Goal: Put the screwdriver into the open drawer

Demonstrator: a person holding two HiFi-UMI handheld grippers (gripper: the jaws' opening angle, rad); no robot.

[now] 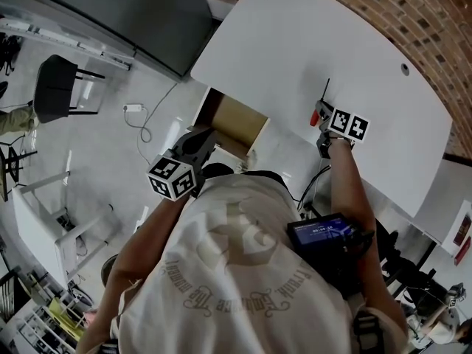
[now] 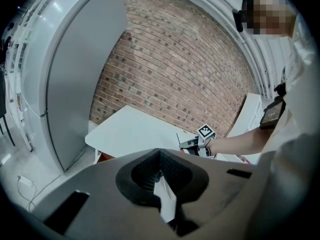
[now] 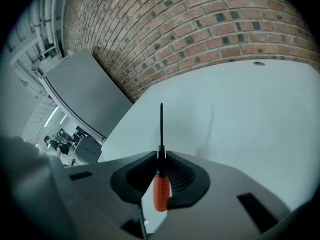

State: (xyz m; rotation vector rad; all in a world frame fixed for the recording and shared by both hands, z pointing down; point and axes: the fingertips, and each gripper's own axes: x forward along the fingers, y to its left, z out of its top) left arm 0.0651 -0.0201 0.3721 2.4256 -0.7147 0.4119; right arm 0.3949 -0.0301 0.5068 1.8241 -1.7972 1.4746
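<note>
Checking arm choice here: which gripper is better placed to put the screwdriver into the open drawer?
Right. The right gripper clamps the screwdriver over the table; the left gripper, though nearer the drawer, is shut on nothing.

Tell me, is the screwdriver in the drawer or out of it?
Out. The right gripper is shut on the screwdriver over the white table, apart from the open drawer.

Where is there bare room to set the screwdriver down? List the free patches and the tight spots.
Free: the white tabletop between the right gripper and the brick wall, bare except a small hole near its far edge; also the brown floor of the open drawer. Tight: that drawer's near edge, where the left gripper hangs close to the person.
</note>
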